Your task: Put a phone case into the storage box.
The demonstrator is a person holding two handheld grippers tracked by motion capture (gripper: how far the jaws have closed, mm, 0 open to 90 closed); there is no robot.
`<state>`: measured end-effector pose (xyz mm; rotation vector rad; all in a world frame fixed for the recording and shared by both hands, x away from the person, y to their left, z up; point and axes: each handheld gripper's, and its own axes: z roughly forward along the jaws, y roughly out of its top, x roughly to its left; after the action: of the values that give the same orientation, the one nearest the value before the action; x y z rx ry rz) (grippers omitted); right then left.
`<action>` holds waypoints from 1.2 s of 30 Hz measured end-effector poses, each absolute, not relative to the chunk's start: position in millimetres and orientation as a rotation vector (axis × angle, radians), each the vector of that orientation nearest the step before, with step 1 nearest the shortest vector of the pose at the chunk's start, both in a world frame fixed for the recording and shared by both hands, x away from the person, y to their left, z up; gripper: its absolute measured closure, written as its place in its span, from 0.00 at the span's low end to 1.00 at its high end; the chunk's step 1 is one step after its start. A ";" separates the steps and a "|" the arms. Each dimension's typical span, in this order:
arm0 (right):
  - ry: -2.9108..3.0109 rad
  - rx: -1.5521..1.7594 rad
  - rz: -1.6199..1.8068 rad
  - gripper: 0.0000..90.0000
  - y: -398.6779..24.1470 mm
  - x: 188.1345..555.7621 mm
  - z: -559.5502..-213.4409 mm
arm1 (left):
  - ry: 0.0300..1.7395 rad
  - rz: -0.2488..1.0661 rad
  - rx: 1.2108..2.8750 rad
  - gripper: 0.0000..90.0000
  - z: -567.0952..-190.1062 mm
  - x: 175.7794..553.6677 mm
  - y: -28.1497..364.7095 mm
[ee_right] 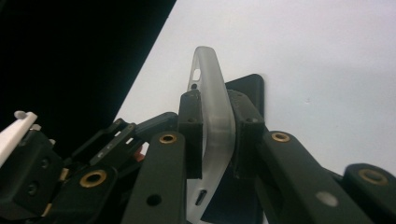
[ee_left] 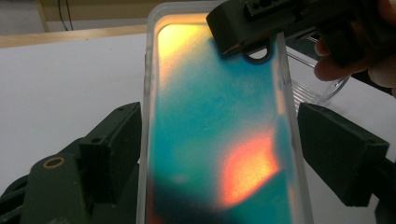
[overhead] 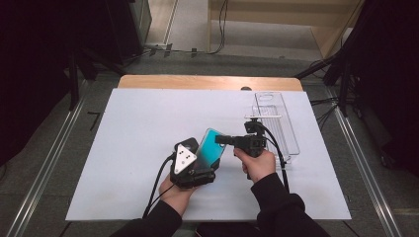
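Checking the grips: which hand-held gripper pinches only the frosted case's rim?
The right hand-held gripper: its jaws are shut on the frosted case rim, while the left hand-held gripper spans its width.

Frosted translucent plastic phone case (ee_left: 219,130) with iridescent teal sheen, clear glossy plastic tray (overhead: 276,123), matt white tabletop (overhead: 123,148)

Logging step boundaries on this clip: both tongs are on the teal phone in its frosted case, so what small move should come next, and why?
Probably peel: the right tongs are shut on the frosted translucent soft case's edge at its top, while the left tongs straddle the teal iridescent phone by its sides. Pulling that edge gently away from the phone would likely start freeing it, perhaps for the clear plastic tray nearby.
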<state>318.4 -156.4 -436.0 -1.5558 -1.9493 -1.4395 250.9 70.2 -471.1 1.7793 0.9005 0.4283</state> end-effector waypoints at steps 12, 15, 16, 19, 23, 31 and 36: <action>-1.971 -1.528 -1.442 0.85 -155.7 316.2 -426.8 | 0.891 0.340 1.816 0.15 -467.3 255.7 70.9; -1.998 -1.542 -1.450 0.85 -158.3 315.2 -422.3 | 0.903 0.337 1.845 0.15 -463.9 256.4 70.9; -2.006 -1.543 -1.451 0.85 -159.2 315.2 -421.6 | 0.901 0.327 1.847 0.15 -462.2 256.6 71.6; -2.052 -1.554 -1.456 0.85 -161.0 314.3 -419.0 | 0.892 0.282 1.857 0.15 -456.9 258.3 73.9; -2.126 -1.550 -1.459 0.85 -162.7 311.9 -414.6 | 0.883 0.195 1.878 0.15 -450.3 263.0 79.4; -2.279 -1.471 -1.501 0.85 -164.3 305.9 -407.2 | 0.874 0.064 1.951 0.16 -440.1 273.0 86.7; -2.355 -1.385 -1.516 0.85 -164.9 303.0 -404.8 | 0.872 0.015 1.993 0.16 -436.0 277.4 90.8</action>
<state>303.0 -164.9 -404.8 -1.3849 -2.3546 -1.5164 277.4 90.8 -436.0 1.9926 0.8717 0.0148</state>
